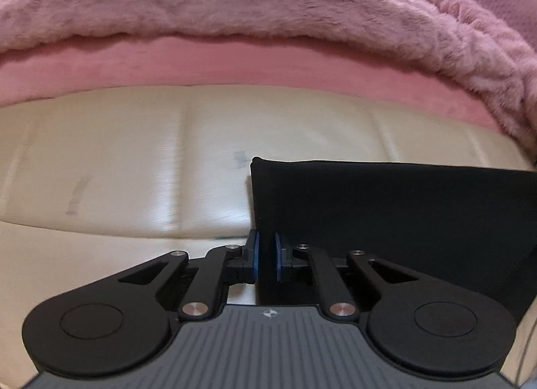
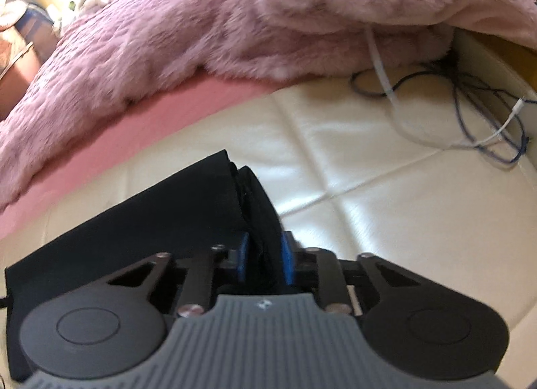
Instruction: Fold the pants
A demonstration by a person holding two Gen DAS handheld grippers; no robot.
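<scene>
Black pants [image 1: 386, 214] lie folded flat on a cream padded surface [image 1: 117, 171], filling the right half of the left wrist view. My left gripper [image 1: 267, 256] is shut on the pants' near left corner, and dark cloth fills the narrow gap between its blue pads. In the right wrist view the pants [image 2: 151, 221] stretch away to the lower left. My right gripper [image 2: 265, 254] is shut on their bunched right end, a thick fold of black fabric pinched between the pads. The layers part slightly just beyond the fingertips.
A fluffy pink blanket [image 1: 235, 3] over a smooth pink sheet [image 1: 201, 63] borders the far side of the cream surface [image 2: 369, 221]. White and dark cables [image 2: 470, 113] lie tangled at the far right by a raised edge. Cluttered furniture shows at the far left.
</scene>
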